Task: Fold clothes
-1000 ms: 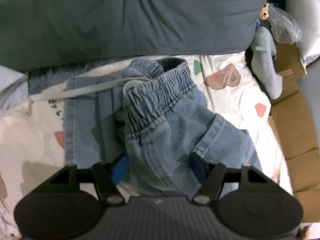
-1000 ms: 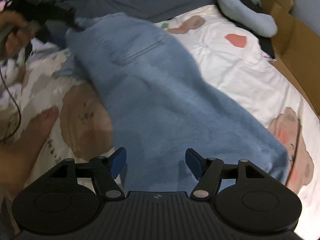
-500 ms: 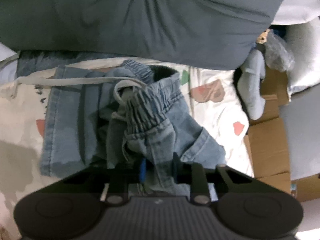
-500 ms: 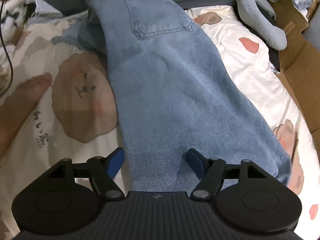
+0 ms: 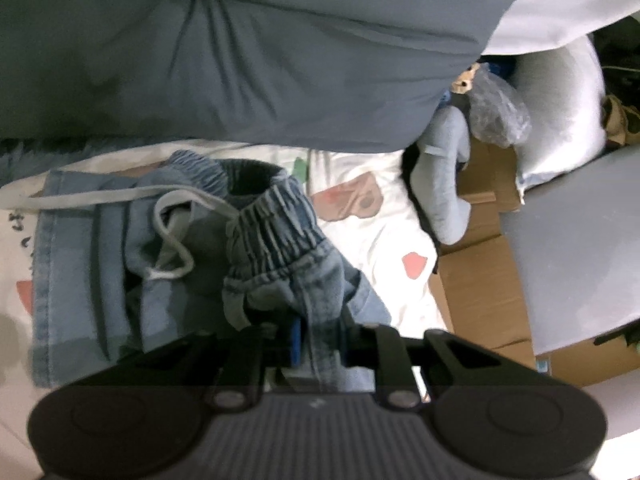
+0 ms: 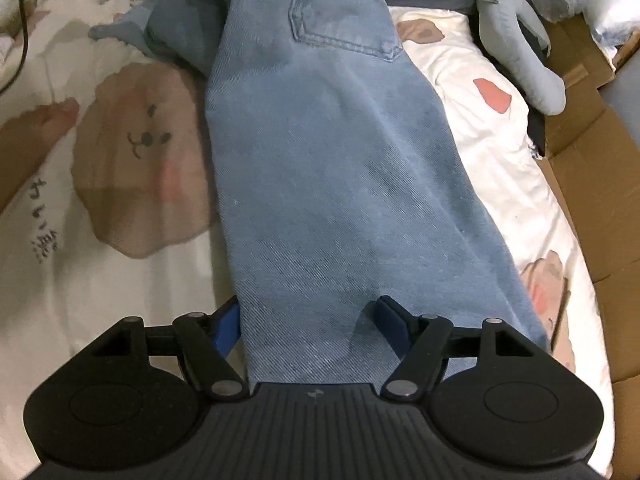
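My left gripper (image 5: pixel 318 342) is closing on a bunched fold of the jeans (image 5: pixel 280 248), and that fold covers most of both pads, so I see only slivers of blue. The left wrist view is soft with blur. In my right wrist view the jeans' waistband runs off the top edge, and the hem disappears under my right gripper (image 6: pixel 310 326). A foot (image 6: pixel 28 140) is cut by the left edge.
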`<state>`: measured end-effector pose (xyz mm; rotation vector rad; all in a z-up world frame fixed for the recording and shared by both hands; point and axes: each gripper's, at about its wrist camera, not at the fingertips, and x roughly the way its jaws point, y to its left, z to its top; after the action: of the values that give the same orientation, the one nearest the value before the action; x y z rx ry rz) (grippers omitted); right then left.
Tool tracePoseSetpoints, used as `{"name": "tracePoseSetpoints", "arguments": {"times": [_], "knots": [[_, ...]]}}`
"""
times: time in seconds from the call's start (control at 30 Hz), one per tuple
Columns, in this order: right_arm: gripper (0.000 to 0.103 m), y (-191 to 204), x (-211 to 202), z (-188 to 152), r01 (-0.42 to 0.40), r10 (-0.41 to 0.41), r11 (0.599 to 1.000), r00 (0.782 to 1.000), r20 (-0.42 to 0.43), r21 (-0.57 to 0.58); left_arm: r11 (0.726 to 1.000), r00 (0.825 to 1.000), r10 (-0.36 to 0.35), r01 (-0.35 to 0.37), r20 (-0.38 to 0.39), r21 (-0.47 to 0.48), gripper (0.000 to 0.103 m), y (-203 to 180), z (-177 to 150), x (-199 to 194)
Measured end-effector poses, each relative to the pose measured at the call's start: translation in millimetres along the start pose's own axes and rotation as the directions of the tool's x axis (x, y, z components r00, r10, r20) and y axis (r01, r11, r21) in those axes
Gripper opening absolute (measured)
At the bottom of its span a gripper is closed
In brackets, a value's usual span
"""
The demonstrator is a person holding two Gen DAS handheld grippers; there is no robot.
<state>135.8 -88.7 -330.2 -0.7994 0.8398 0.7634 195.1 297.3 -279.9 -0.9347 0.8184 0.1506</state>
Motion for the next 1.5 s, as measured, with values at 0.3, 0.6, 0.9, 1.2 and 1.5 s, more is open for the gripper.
{"name": "tracePoseSetpoints", "arguments": {"times": [0.3,0.6,0.9,1.2,1.5], "knots": [[0.066,-15.3,-9.9,-7.9,0.048,-0.048,0.999,0.999,-0.003,0.026,0.999,0.999,-0.029,0.028,0.021,0.020,0.015,-12.0,6.9,-0.4],[0.007,-83.7,-34.4,-20.4,0.057,-0.064,0.967,0.998,0.022,0.249,0.996,0.998,-0.031,0.027,0.051,0.083,0.015,-40.6,10.2,6.3],[0.003,-148.7,-41.1,-36.2,0.069,-0.091,0.893,0.995,0.028,0.444,0.990,0.997,0.013,-0.025,0.079,0.141,0.014,-71.5,15.8,24.1],[0.003,-210.2,-35.1,-45.3,0.041,-0.083,0.817,0.995,0.047,0.575,0.983,0.997,0.039,-0.050,0.065,0.179,0.014,-94.2,18.9,56.2],[0.003,-258.8,-9.2,-35.2,0.056,-0.117,0.807,0.991,0.066,0.588,0.975,0.997,0.049,-0.062,0.066,0.211,0.014,-116.9,29.8,90.6]]}}
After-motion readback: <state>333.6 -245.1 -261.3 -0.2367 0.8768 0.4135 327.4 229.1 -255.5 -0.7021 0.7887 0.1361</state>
